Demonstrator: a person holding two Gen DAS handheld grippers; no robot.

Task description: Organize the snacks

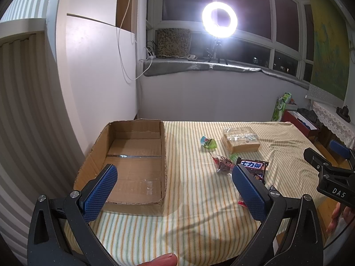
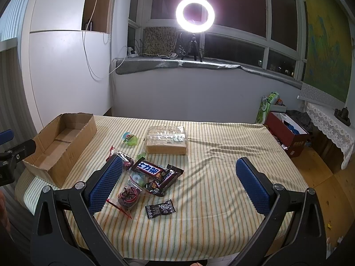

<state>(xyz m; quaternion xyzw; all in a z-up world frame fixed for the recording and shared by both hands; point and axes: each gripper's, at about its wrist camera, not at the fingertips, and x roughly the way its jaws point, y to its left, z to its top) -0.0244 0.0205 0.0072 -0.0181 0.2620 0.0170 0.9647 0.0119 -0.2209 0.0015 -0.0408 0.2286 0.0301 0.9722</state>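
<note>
An open cardboard box [image 1: 124, 161] [image 2: 55, 146] lies empty at the left of the striped table. Snacks are scattered in the middle: a brown Snickers bar [image 2: 153, 170] [image 1: 253, 166], a wrapped block of crackers [image 2: 166, 139] [image 1: 240, 138], a green jelly cup [image 2: 129, 138] [image 1: 207, 143], clear bags of dark red fruit [image 2: 127, 196] [image 1: 223, 165] and a small black candy packet [image 2: 160, 208]. My left gripper [image 1: 175, 179] hovers open over the box's near right corner. My right gripper [image 2: 179, 177] hangs open above the snack pile, holding nothing.
The table wears a yellow striped cloth [image 2: 221, 177]. A ring light [image 2: 195, 14] on a tripod glares from the window sill. A red box [image 2: 288, 133] and green bag stand on the floor at the right. A white wall borders the left.
</note>
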